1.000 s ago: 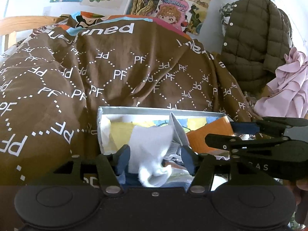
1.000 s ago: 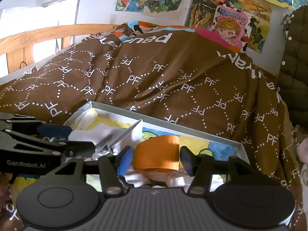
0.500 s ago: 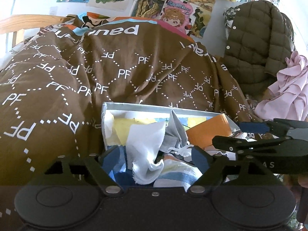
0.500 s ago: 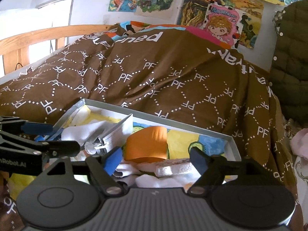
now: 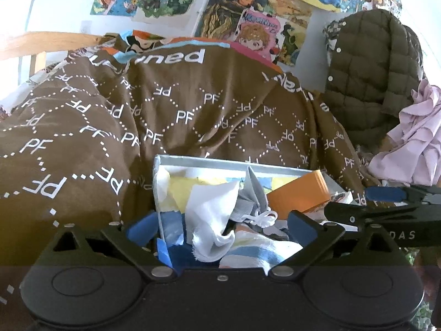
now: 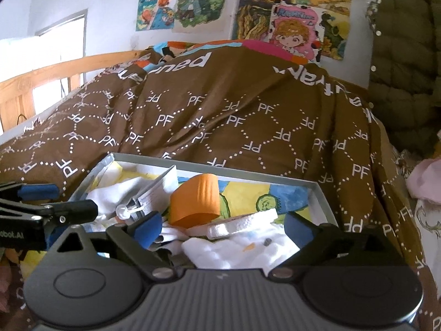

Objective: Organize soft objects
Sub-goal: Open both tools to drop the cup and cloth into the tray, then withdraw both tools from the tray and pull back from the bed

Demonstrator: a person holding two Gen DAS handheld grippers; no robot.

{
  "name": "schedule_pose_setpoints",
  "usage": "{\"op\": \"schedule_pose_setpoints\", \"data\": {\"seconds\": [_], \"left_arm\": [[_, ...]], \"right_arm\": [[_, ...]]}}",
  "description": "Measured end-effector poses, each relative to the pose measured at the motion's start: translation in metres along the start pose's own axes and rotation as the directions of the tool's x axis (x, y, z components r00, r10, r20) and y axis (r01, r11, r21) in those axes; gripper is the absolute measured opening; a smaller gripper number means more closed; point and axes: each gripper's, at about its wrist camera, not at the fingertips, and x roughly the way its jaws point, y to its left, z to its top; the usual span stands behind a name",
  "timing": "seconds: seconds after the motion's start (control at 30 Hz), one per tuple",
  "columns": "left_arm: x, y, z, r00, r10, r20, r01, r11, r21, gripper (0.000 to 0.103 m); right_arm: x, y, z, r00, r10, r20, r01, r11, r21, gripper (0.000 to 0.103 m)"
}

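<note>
Left wrist alone shows pink cloth (image 5: 413,143) beside quilted jacket (image 5: 369,63).

A crumpled white cloth (image 5: 212,220) stands slumped between the left gripper's opening jaws, touching neither pad. Just beyond it lies a grey piece (image 5: 253,193) with a white drawstring, and to its right an orange roll (image 6: 197,202), tilted. Below the right gripper's opening jaws lies a white printed cloth (image 6: 242,248), free, all inside the shallow grey box (image 6: 317,193).
</note>
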Motion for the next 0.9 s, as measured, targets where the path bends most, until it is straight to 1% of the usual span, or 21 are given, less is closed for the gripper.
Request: {"op": "schedule_pose_setpoints", "data": {"seconds": [0.2, 0.47, 0.67, 0.9], "left_arm": [[-0.009, -0.006, -0.002, 0.999, 0.013, 0.031, -0.013, 1.0, 0.001, 0.102], [-0.019, -0.015, -0.005, 0.996, 0.064, 0.054, -0.063, 0.998, -0.01, 0.102], [-0.035, -0.026, -0.007, 0.991, 0.1, 0.085, -0.101, 0.995, 0.009, 0.102], [-0.044, -0.035, -0.011, 0.992, 0.112, 0.063, -0.114, 0.993, 0.02, 0.102]], "right_arm": [[-0.012, -0.009, -0.004, 1.0, -0.017, 0.022, 0.016, 0.999, 0.036, 0.102], [-0.031, -0.02, -0.011, 0.999, -0.03, 0.042, 0.027, 0.996, 0.085, 0.102], [-0.045, -0.03, -0.017, 0.998, -0.037, 0.055, 0.03, 0.993, 0.118, 0.102], [-0.06, -0.033, -0.024, 0.998, -0.026, 0.065, 0.017, 0.991, 0.131, 0.102]]}}
